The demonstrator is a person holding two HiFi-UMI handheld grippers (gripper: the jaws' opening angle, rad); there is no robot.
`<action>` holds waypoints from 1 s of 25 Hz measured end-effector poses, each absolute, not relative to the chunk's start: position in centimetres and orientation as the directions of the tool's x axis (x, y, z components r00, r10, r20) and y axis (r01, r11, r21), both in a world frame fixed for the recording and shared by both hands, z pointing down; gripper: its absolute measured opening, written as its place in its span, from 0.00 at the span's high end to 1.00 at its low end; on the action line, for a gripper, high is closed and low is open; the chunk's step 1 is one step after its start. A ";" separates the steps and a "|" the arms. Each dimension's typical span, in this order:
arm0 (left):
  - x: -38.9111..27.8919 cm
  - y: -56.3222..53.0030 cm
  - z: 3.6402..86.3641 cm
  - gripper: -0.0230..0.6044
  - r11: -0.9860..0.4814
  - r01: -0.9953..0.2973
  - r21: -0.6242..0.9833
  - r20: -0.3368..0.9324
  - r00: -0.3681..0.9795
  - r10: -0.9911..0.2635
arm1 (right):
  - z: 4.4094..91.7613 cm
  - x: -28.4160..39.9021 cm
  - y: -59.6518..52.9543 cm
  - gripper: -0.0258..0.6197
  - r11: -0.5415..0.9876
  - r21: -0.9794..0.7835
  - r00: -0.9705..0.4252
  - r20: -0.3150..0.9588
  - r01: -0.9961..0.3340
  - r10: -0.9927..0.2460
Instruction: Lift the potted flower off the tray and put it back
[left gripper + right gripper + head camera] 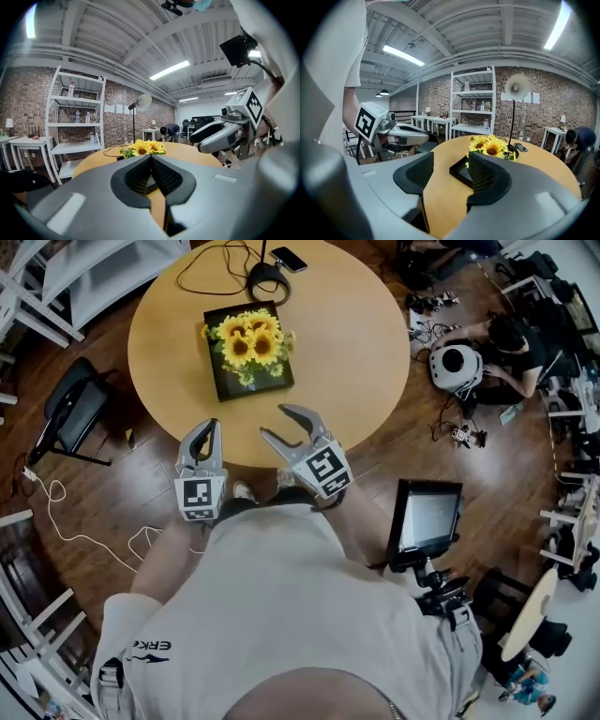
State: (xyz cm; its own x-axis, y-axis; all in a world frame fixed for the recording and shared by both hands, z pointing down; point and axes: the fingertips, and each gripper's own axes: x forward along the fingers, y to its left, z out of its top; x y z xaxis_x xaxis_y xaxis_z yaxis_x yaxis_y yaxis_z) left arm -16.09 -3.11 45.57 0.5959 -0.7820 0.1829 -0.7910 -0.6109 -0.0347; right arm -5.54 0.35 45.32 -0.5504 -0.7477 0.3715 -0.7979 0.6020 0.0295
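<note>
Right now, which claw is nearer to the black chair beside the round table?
Left. The left claw hangs at the table near edge, on the side of the black chair. The right claw is past it, further from that chair.

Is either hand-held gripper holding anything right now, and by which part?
Nothing: the left hand-held gripper is shut empty, the right hand-held gripper open and empty.

A phone (pixel 288 259) lies on the round table (pixel 356 362).
</note>
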 end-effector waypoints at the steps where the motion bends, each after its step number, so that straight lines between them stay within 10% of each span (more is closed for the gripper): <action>1: -16.0 -2.5 45.6 0.96 -0.606 -0.795 -0.028 0.184 0.592 -0.785 | 45.4 -5.4 1.0 0.59 0.601 0.027 -0.550 0.371 -0.799 -0.748; 9: -15.2 2.9 45.7 0.96 -0.540 -0.841 -0.011 0.205 0.527 -0.825 | 45.0 -2.8 6.5 0.82 0.568 -0.030 -0.543 0.338 -0.823 -0.769; 25: -9.9 9.6 45.0 0.96 -0.505 -0.863 0.037 0.242 0.498 -0.833 | 44.5 1.6 11.5 0.94 0.593 -0.080 -0.589 0.286 -0.801 -0.756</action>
State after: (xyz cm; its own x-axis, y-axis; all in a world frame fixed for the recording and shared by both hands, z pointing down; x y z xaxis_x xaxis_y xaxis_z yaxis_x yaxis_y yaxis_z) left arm -9.94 9.57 45.00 0.4976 -0.8329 0.2423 -0.8626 -0.5046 0.0372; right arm 1.60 11.54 44.50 -0.5887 -0.7560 0.2861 -0.8009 0.5935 -0.0796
